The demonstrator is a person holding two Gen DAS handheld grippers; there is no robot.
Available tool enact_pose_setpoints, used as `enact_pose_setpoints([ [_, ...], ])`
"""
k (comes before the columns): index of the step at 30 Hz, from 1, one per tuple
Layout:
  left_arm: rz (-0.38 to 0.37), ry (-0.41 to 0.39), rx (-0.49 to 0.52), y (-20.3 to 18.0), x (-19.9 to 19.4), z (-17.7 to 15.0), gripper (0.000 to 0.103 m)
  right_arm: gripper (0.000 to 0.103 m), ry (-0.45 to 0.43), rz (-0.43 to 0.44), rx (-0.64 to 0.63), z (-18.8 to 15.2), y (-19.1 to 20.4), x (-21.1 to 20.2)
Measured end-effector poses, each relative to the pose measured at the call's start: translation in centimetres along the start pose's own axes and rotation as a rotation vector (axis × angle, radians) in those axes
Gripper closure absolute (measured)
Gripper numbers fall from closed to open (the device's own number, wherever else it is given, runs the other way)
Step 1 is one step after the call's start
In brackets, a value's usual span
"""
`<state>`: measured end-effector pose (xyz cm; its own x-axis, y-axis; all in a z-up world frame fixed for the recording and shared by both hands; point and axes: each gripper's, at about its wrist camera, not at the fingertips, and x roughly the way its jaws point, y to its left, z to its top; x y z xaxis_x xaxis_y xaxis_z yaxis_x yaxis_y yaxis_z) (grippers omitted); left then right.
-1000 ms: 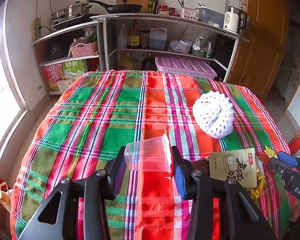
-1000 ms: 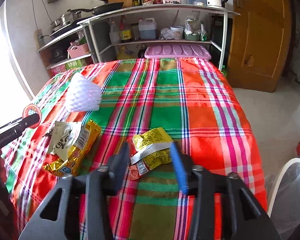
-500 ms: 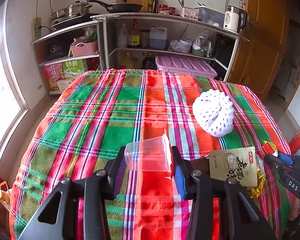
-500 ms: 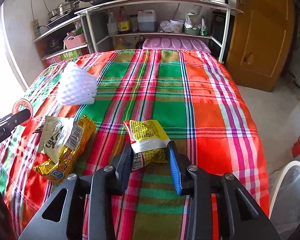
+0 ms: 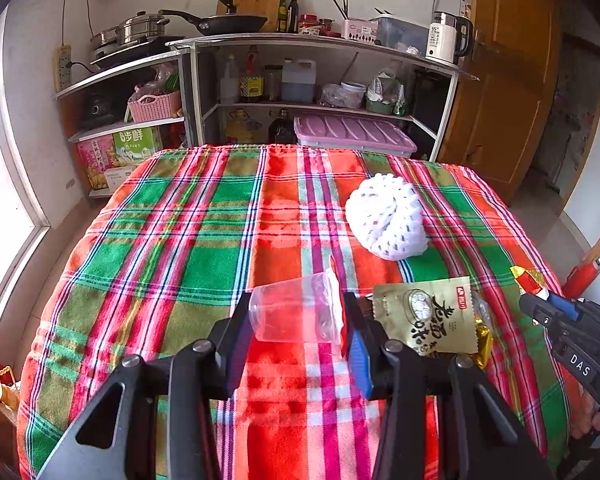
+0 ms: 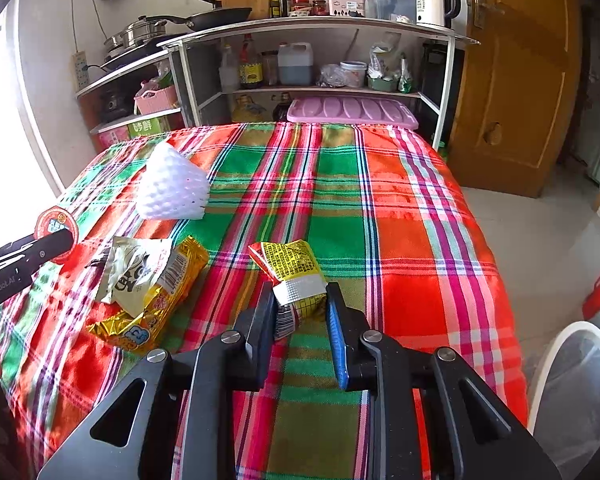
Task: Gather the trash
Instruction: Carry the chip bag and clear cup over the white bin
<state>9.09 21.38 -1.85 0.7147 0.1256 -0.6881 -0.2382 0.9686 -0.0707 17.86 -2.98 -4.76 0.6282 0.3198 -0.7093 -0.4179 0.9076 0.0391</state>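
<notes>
My left gripper [image 5: 297, 320] is shut on a clear plastic cup [image 5: 288, 304] that lies sideways between the fingers, just above the plaid tablecloth [image 5: 188, 264]. In the right wrist view the right gripper [image 6: 300, 300] has its jaws closing, and the pads squeeze the lower end of a yellow and red snack wrapper [image 6: 290, 260] that sticks up in front of them. A white foam fruit net [image 5: 386, 216] sits further back on the cloth. A beige sachet [image 5: 428, 316] lies on a gold wrapper [image 6: 152, 300] between the two grippers.
A white bin [image 6: 572, 380] lined with a clear bag stands on the floor at the table's right front corner. Metal shelves [image 5: 320, 44] with pots, bottles and a kettle stand behind the table. A wooden door [image 6: 516, 80] is at the right.
The right jaws have come together on the yellow wrapper, which now stands up between them instead of lying flat. The left gripper still holds the cup and has drifted slightly.
</notes>
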Motion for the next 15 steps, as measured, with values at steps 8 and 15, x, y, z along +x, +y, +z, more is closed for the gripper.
enact_pose_setpoints([
  [8, -0.057, -0.020, 0.060, -4.0, -2.0, -0.6, 0.058, 0.078, -0.035, -0.007, 0.026, -1.1, -1.3, -2.8],
  [15, -0.105, -0.030, 0.107, -7.5, -3.2, -0.9, 0.058, 0.078, -0.072, -0.031, 0.070, -2.2, -3.5, -5.6],
])
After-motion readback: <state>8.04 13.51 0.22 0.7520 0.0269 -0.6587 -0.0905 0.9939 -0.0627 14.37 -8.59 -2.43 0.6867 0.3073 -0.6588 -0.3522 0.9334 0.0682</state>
